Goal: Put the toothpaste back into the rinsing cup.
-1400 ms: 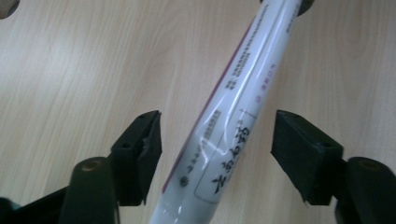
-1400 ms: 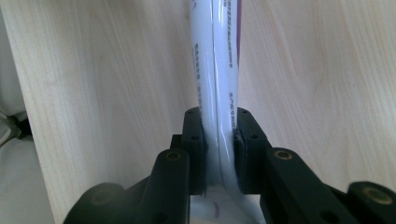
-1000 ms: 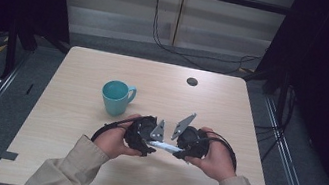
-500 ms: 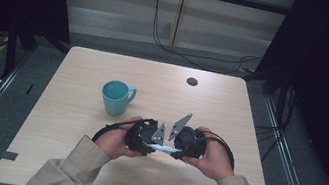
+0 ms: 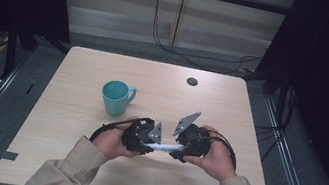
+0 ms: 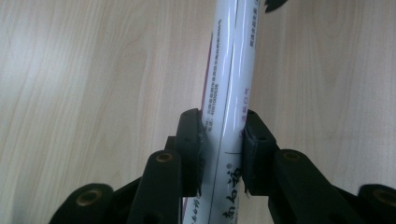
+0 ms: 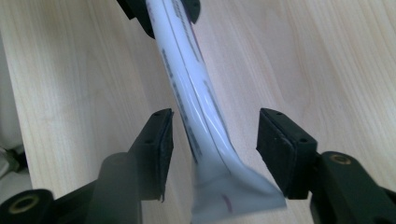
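A white tube with printed text (image 5: 164,147) spans between my two grippers, just above the table's front middle. My left gripper (image 5: 148,143) is shut on it: in the left gripper view the pads (image 6: 192,140) press both sides of the tube (image 6: 229,84), and its jaws have just been closing. The jaws of my right gripper (image 7: 215,135) have just been opening. They stand open with gaps on both sides of the tube's flat crimped end (image 7: 233,191). In the high view the right gripper (image 5: 179,150) faces the left one.
A teal mug (image 5: 115,97) stands upright on the light wooden table (image 5: 73,108), behind and left of my left hand. A small black round mark (image 5: 192,81) sits near the table's far edge. Dark floor and rails lie beyond the table's sides.
Both hands stay where they were, with the tube still between the grippers. The jaws are too small in the earlier high views to show any change.
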Tool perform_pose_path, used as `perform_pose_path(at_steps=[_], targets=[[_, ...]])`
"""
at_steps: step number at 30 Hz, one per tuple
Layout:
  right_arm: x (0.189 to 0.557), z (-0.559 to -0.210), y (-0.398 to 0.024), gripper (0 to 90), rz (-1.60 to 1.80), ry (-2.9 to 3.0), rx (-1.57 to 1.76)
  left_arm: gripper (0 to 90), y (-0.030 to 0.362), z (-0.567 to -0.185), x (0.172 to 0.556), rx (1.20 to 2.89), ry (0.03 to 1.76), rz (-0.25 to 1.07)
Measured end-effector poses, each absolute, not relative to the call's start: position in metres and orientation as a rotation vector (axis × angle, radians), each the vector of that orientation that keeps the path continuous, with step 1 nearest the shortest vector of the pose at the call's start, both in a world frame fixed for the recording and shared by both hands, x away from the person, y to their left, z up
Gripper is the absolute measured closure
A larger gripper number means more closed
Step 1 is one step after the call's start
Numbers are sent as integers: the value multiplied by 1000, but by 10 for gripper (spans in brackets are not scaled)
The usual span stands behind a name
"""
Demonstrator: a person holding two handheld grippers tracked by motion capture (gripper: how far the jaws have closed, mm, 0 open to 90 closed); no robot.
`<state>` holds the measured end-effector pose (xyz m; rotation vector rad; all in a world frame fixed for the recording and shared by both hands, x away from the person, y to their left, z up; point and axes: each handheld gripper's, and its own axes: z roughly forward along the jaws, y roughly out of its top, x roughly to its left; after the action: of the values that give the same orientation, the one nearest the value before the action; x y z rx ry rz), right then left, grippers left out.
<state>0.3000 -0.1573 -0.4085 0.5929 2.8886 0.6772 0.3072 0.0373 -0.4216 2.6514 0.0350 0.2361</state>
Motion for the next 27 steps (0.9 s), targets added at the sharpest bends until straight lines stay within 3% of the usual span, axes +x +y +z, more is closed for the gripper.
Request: perform_pose_path(at_steps=[5,12,27], targets=[[301,-409,-169,368,703,2854,648,728,47,-419,312,2623,108,220],[301,-411,-177,390,725,2846,669,730,59,-416,319,2572,203,187],[301,-409,-176,749,764,2822,638,730,58,-421,318,2542,211,140]])
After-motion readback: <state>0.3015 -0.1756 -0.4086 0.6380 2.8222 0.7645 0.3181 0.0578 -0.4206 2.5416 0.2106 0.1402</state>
